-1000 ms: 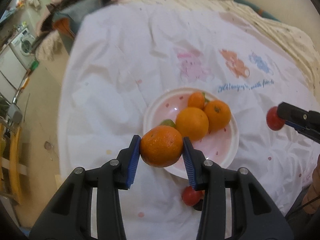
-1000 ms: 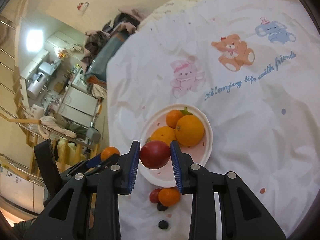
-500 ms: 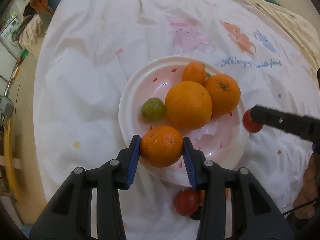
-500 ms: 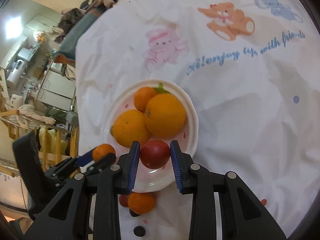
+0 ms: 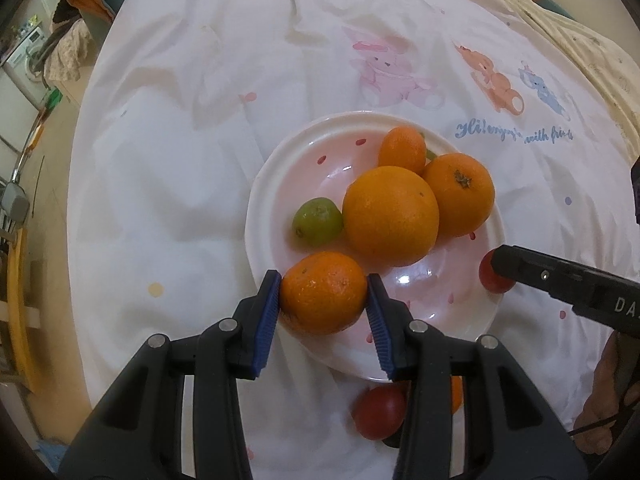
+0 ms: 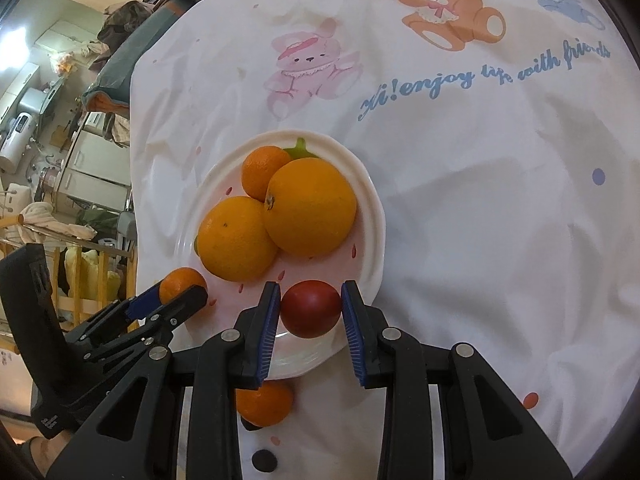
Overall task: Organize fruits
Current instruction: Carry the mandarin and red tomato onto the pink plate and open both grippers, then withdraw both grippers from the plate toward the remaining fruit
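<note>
On the white cartoon-printed cloth [image 5: 168,184] a pale pink plate [image 5: 280,168] is seen, and on it four loose fruits can be counted: two large oranges [image 5: 390,216], one small mandarin [image 5: 402,149] at the far rim, and one green fruit [image 5: 318,220] touching the nearer orange on its left. Two more fruits are held, one per gripper. A second mandarin [image 5: 324,292] is clamped between the blue pads of the left gripper [image 5: 323,304], which is held low over the plate's near-left edge and pointed across the dish. A red fruit [image 6: 311,308] is pinched by the right gripper [image 6: 310,310] above the plate's near-right rim; from the left wrist view this gripper is seen reaching in from the right. Off the plate, just beside its near edge on the cloth, two fruits are left: one red [image 5: 378,412] and one orange [image 6: 264,404], each partly hidden behind gripper fingers.
</note>
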Action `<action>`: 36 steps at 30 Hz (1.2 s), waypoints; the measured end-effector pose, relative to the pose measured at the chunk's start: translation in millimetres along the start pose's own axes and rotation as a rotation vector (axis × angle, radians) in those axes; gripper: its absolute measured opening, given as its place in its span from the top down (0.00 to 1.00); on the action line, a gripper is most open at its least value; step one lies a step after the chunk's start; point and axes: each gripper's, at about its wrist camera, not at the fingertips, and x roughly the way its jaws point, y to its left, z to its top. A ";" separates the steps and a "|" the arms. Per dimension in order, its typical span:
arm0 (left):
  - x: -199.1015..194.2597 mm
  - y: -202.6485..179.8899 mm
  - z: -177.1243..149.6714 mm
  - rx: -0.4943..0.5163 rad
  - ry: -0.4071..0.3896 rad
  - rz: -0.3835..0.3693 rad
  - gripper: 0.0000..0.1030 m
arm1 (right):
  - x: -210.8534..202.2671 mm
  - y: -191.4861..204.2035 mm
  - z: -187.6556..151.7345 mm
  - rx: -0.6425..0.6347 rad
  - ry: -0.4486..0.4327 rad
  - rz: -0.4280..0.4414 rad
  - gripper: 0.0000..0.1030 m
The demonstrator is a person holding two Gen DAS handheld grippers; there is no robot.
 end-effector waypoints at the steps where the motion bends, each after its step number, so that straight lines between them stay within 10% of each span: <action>1: -0.8 -0.2 -0.1 0.001 -0.004 -0.001 0.62 | 0.0 0.2 -0.1 0.000 0.001 0.001 0.67; 6: -1.6 -0.5 1.6 -0.001 -0.008 -0.008 0.62 | -2.2 0.4 1.1 0.011 -0.011 0.022 0.65; 11: 4.8 -2.6 0.1 0.014 0.031 -0.022 0.61 | -9.1 1.4 1.8 0.024 -0.040 0.037 0.44; 17: -0.1 -11.4 -3.1 0.054 -0.007 -0.009 0.19 | -17.8 -0.4 4.8 0.043 -0.062 0.045 0.42; 36: -51.5 7.3 -7.6 0.022 -0.143 0.036 0.19 | -58.5 4.4 -1.0 0.040 -0.162 0.042 0.33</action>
